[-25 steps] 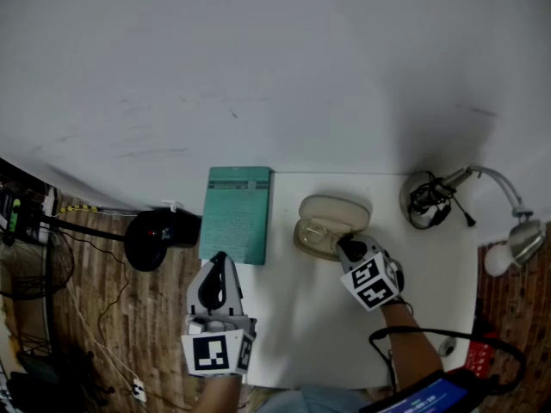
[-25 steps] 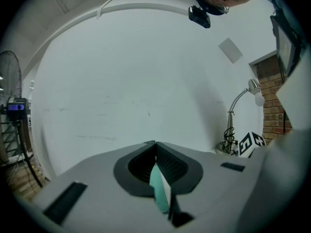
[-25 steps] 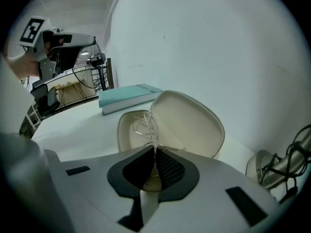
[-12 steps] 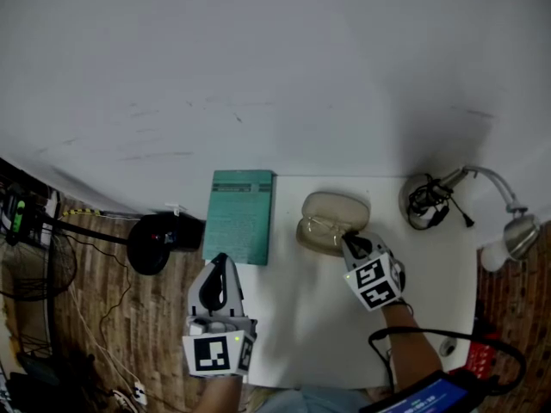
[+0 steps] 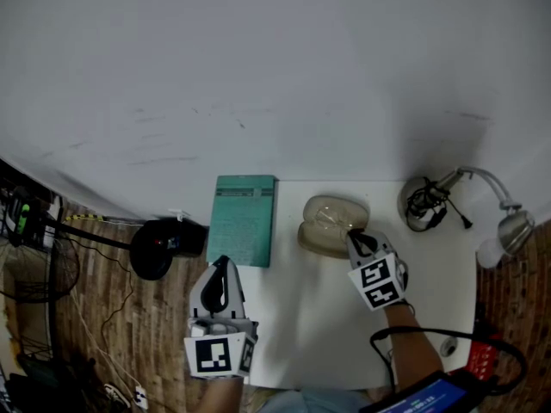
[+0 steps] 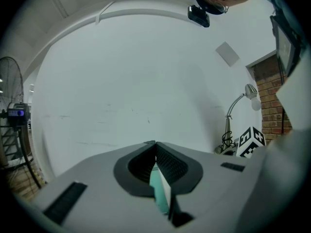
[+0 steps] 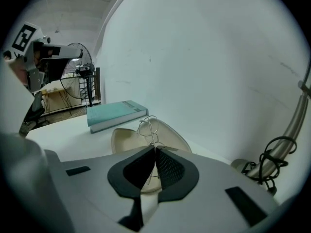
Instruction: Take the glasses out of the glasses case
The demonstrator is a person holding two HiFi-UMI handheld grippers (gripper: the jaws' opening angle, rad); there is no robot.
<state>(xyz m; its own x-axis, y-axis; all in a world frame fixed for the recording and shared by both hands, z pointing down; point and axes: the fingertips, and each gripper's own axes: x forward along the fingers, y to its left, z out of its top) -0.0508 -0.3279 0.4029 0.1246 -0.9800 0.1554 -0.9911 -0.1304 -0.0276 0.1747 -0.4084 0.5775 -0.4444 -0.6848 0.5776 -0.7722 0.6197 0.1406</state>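
Observation:
A beige glasses case [image 5: 330, 228] lies open on the white table [image 5: 314, 321], just beyond my right gripper [image 5: 354, 237]. In the right gripper view, the right gripper [image 7: 155, 149] is shut on thin wire-rimmed glasses [image 7: 148, 126], pinching the frame. The glasses hang tilted above the case's tray [image 7: 122, 139], in front of its raised lid [image 7: 174, 136]. My left gripper [image 5: 220, 261] hovers at the table's left edge, near the front end of a teal book [image 5: 244, 219]. The left gripper [image 6: 155, 145] is shut and holds nothing.
The teal book [image 7: 115, 114] lies left of the case. A desk lamp [image 5: 510, 229] with a coiled black cable [image 5: 426, 200] stands at the table's right rear. A black round object [image 5: 155, 246] sits on the wooden floor to the left. A white wall rises behind the table.
My right gripper has risen and drawn back a little, bringing the glasses up out of the case tray. The left gripper has stayed in place.

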